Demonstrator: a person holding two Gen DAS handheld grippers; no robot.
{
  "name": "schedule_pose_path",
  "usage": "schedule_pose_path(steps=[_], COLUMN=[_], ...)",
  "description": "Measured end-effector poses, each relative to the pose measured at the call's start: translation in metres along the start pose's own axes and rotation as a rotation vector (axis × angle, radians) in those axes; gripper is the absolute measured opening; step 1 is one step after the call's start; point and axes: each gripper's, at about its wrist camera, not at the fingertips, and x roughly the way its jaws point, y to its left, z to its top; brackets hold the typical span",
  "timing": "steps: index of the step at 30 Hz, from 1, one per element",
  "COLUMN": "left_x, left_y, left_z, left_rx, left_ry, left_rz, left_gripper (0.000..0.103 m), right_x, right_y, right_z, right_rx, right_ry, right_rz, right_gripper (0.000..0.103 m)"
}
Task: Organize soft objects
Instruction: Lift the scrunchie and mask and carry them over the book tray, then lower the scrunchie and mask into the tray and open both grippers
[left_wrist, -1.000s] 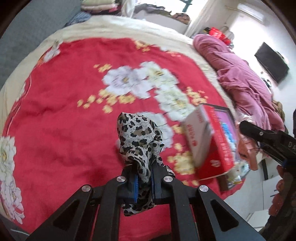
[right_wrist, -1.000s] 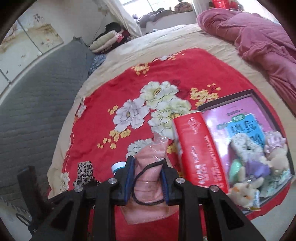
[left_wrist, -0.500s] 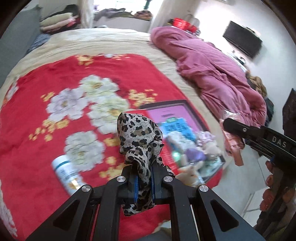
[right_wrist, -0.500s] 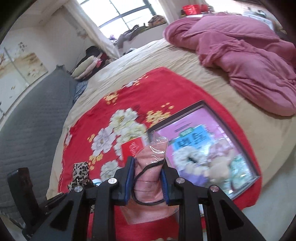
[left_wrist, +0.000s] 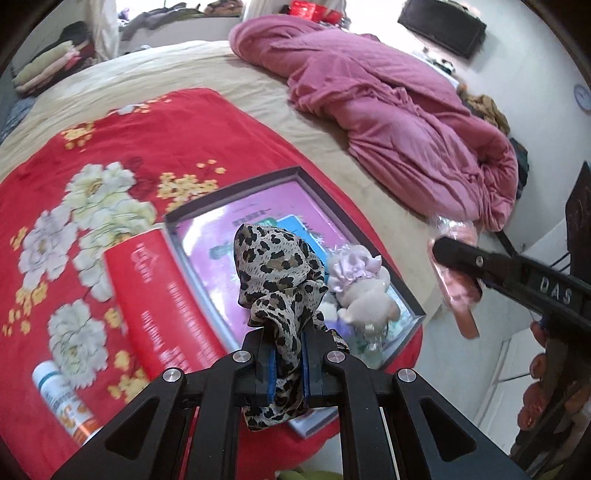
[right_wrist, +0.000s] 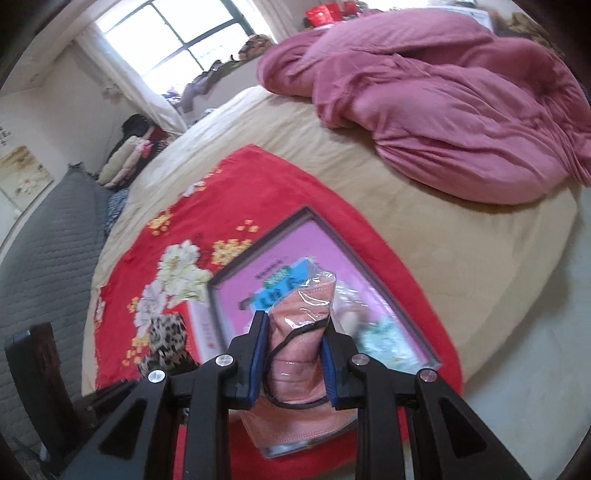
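Because both soft pieces seemed bound for the open box (left_wrist: 295, 173) on the red floral blanket (left_wrist: 74, 155), the left gripper (left_wrist: 287, 363) was clamped on a bunched leopard-print scarf (left_wrist: 275, 266) above the box's near end. The right gripper (right_wrist: 293, 363), angled down above the same box, pinched a bagged pink face mask (right_wrist: 301, 328) (a plush toy (left_wrist: 364, 291) already lay inside).
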Motion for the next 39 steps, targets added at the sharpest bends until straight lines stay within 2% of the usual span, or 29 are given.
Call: schedule_pose_path(steps=[11,19,27,29,31,35,37,39], left_x=[0.054,0.073,0.090,0.091,0.091,0.089,0.087,0.085], left_y=[-0.006,0.003,0.013,0.013,0.013,0.008,0.007,0.006], left_z=[0.018,0.019,0.020,0.019,0.019,0.018,0.018,0.016], left_rx=[0.022,0.024,0.011,0.016,0.012,0.027,0.030,0.030], left_ry=[0.060,0.086,0.122,0.129,0.127,0.129,0.130,0.133], left_rz=[0.033,0.051,0.059,0.055,0.050,0.043,0.038,0.031], left_gripper=[0.010,0.010,0.014,0.016,0.021,0.025,0.038,0.044], right_x=[0.049,0.077,0.094,0.093,0.090,0.084,0.079,0.074], right_y=[-0.036,-0.033,-0.014,-0.014,-0.013,-0.009,-0.009,-0.011], right_z=[-0.010,-0.005,-0.006,-0.006,-0.007,-0.007,-0.007,-0.005], right_rx=[-0.008,-0.037,-0.096,-0.096,-0.105,-0.130,-0.126,-0.117], right_ry=[0.117,0.145,0.161,0.156,0.150,0.138,0.122,0.105], right_rz=[-0.069,-0.046,-0.013,0.004,0.018,0.001,0.004,0.011], right_gripper=[0.027,0.028,0.040,0.056,0.061,0.064,0.065,0.066])
